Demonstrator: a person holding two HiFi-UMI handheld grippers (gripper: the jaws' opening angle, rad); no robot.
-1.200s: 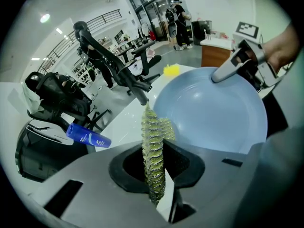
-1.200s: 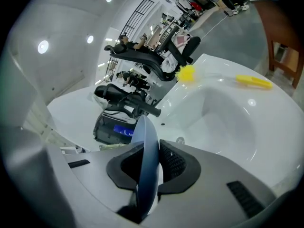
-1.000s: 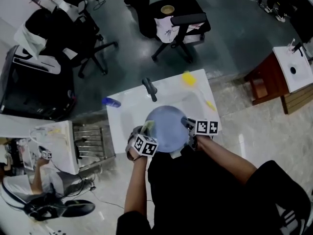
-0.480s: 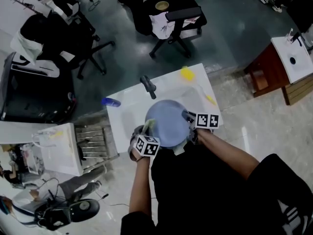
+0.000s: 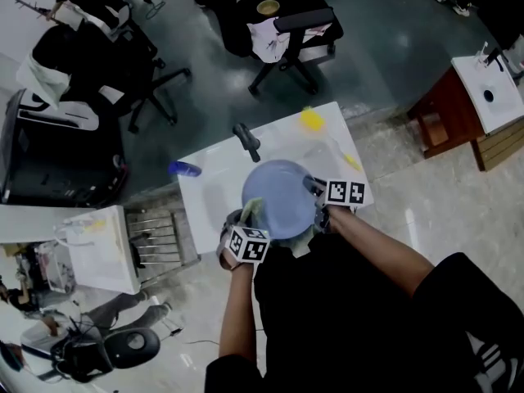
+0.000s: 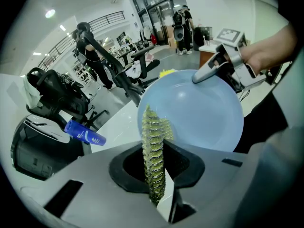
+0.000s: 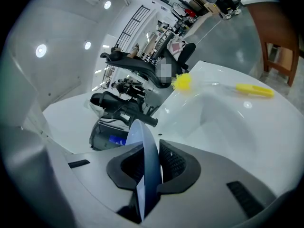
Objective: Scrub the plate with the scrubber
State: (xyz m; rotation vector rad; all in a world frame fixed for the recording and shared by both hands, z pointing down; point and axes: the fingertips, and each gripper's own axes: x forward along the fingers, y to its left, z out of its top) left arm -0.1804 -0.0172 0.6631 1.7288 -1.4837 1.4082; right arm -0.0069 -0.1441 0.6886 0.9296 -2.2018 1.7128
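Scrubbing is the step in hand, by my reckoning. My right gripper (image 7: 148, 167) is clamped on the rim of the blue plate (image 5: 280, 196) and holds it tilted over the white sink (image 5: 213, 191), near the sink's front edge. My left gripper (image 6: 156, 165) is closed tight on the green scrubber (image 6: 154, 151), which stands edge-on between the jaws. Its tip is at the plate's left rim, touching it as far as I can tell. The next move, I think, calls for turning the scrubber's flat side onto the plate's face and rubbing across it, while the right grip stays firm so the plate does not swing. The plate has nothing on it, and its face looks smooth and bare. I can see nothing lying in the basin under it. A tap (image 5: 248, 143) stands at the sink's back edge, a blue bottle (image 5: 185, 169) lies at its left edge, and a yellow brush (image 7: 181, 81) lies along its right edge toward the far corner.
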